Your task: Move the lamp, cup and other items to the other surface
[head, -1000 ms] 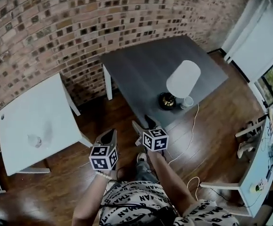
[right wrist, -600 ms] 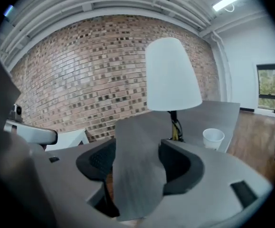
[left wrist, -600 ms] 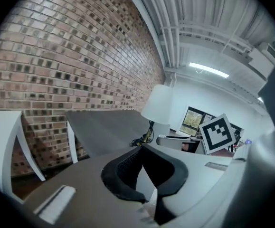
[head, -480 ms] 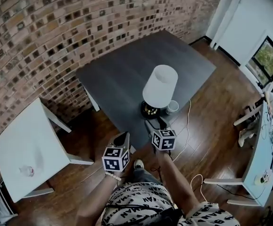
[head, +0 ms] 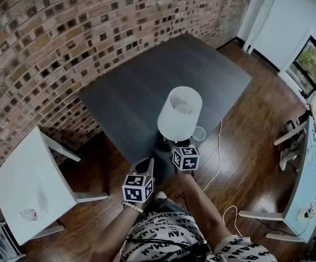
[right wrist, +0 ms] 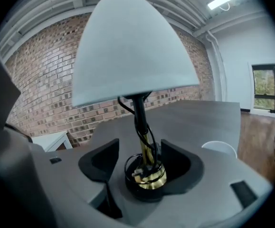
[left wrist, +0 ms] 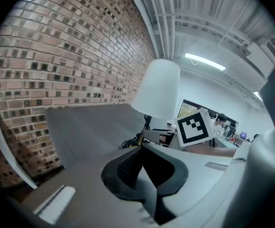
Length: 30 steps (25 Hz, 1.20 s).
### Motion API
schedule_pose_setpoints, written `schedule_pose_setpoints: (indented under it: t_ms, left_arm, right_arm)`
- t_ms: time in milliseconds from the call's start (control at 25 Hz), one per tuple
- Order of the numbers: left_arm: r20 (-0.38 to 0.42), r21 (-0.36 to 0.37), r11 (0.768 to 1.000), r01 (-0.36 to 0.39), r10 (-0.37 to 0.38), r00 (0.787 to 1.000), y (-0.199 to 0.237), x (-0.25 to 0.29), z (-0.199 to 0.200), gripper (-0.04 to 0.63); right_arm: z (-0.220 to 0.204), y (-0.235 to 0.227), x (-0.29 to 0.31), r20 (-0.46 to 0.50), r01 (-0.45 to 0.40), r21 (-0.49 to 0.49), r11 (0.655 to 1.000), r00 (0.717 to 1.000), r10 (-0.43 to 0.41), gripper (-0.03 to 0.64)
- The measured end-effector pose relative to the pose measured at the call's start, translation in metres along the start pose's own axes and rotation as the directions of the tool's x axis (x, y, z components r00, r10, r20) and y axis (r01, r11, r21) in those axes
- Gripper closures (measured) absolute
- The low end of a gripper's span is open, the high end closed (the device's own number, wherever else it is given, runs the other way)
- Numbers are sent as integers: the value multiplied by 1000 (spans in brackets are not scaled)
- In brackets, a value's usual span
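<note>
Lamp [head: 179, 113]: saw white shade [right wrist: 130, 46], brass stem [right wrist: 148, 146] near table [head: 125, 91] edge; was closing right gripper [right wrist: 139, 163] around base [right wrist: 146, 188], not touching; held left gripper [left wrist: 144, 167] shut

The lamp [head: 179, 114] stands on the large surface [head: 141, 81], close to its near edge. The cup [head: 198, 135] is just beside the lamp base, at 3 o'clock from it. A cord [head: 219, 146] lies on the floor [head: 245, 119] past the cup. The small surface [head: 32, 173] stands well apart at 8 o'clock, with a small object [head: 28, 214] on its near end.
</note>
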State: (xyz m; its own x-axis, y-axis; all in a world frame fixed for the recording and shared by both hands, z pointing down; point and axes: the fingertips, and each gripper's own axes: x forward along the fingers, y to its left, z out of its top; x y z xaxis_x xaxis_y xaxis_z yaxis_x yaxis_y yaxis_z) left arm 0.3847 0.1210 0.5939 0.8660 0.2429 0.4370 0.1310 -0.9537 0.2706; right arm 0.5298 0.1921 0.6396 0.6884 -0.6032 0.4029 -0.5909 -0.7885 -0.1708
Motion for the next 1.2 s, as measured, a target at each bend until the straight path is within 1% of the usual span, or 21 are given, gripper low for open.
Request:
schedule_pose_setpoints:
  t_ms: [240,320,360,480,640,800,1000,1200]
  left_arm:
    - [-12,-12,1000,-17,17,1000,5,26,1,595]
    - [-17,-17,1000,-21,20,1000,8,32,1,595]
    - [-19,-19,1000,-23,22,1000,9,34,1,595]
    - [-28,-23,999,-28,27,999,13,39,1,595]
    - [-28,-26,999,-40,39,999,17,38,3,595]
    - [-3,-54,996,-74,73,997,28,28,8,595]
    - [21,-92,988,-123,126,992,44,3,8,595]
    - [44,-127,971,-201,208,977,70,-49,2,595]
  right_arm:
    - [6,-9,27,55,-21,-22,1000,998,22,347]
    - [11,-7,31,88,-33,-37,999,995,36,385]
    - [15,-6,32,103,-39,-50,998,994,44,388]
    - [22,-4,35,121,-36,-83,996,992,46,519]
    - [25,-5,36,120,-30,-123,992,992,45,534]
    - [32,0,35,112,-40,-133,990,992,55,535]
    - [47,36,25,110,-94,-196,976,987,117,535]
    - [61,104,6,99,-184,-236,954,972,212,535]
